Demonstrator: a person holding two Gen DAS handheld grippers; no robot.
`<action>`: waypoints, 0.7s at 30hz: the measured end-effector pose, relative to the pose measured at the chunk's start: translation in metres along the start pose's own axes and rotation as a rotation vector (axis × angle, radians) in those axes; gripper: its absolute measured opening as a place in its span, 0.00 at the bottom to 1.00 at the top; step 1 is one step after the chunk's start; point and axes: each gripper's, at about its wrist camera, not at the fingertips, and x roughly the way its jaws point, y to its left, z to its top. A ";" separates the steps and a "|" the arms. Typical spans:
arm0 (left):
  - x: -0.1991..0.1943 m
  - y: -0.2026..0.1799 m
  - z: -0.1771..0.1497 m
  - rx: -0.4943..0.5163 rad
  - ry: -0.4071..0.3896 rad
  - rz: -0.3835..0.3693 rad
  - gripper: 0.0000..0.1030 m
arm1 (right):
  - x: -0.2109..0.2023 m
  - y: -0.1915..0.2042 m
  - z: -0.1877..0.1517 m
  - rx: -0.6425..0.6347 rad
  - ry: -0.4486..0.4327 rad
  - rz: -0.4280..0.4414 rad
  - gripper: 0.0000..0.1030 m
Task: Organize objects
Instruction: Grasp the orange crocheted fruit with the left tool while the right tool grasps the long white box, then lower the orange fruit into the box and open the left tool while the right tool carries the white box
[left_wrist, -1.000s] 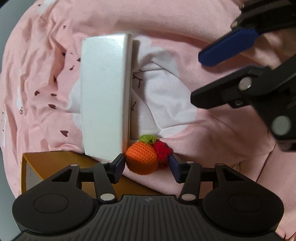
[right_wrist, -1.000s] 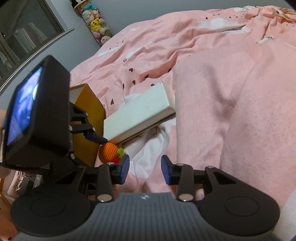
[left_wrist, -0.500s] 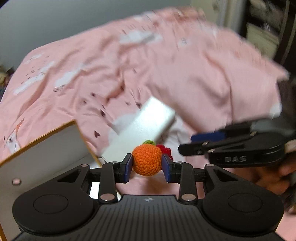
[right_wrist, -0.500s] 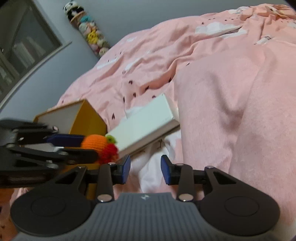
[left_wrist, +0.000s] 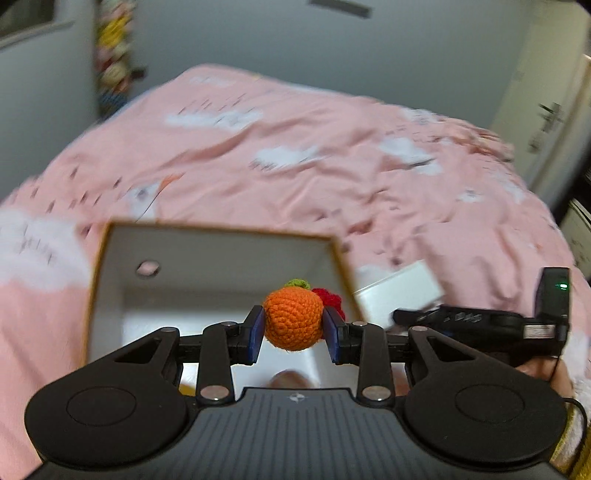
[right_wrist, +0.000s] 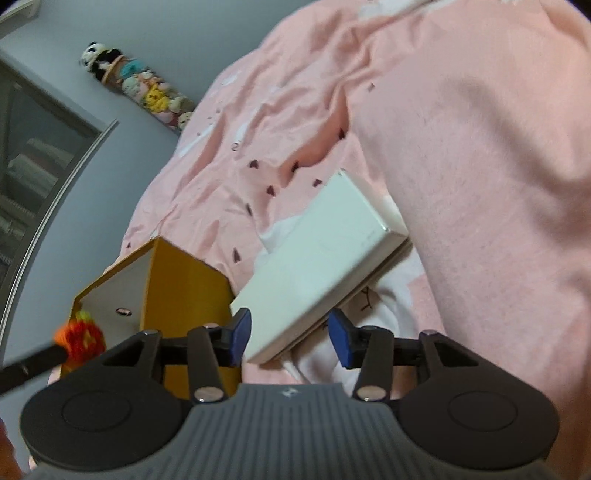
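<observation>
My left gripper (left_wrist: 293, 330) is shut on an orange crocheted fruit (left_wrist: 293, 317) with a green leaf and a red part. It holds the fruit over the open yellow box (left_wrist: 221, 266), which is white inside. In the right wrist view the fruit (right_wrist: 79, 339) hangs blurred at the box's (right_wrist: 184, 284) open mouth at the far left. My right gripper (right_wrist: 290, 338) is open and empty, its fingers in front of a flat white box (right_wrist: 325, 254) lying on the pink bedspread.
The pink bedspread (left_wrist: 295, 147) covers the whole bed, with a raised fold (right_wrist: 480, 147) at the right. The white box also shows in the left wrist view (left_wrist: 400, 291). A hanging row of plush toys (right_wrist: 140, 88) is on the grey wall.
My left gripper closed on the orange fruit, lifted it off the bedspread and carried it left over the open yellow box. My right gripper stayed open and shifted toward the white box.
</observation>
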 end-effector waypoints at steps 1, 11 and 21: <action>0.003 0.006 -0.002 -0.015 0.010 0.007 0.37 | 0.004 -0.003 0.001 0.016 0.003 -0.008 0.48; 0.039 0.037 -0.019 -0.120 0.129 0.035 0.37 | 0.036 -0.025 0.013 0.150 0.007 0.023 0.54; 0.047 0.041 -0.030 -0.105 0.234 0.088 0.37 | 0.018 0.003 0.011 0.001 -0.098 -0.008 0.35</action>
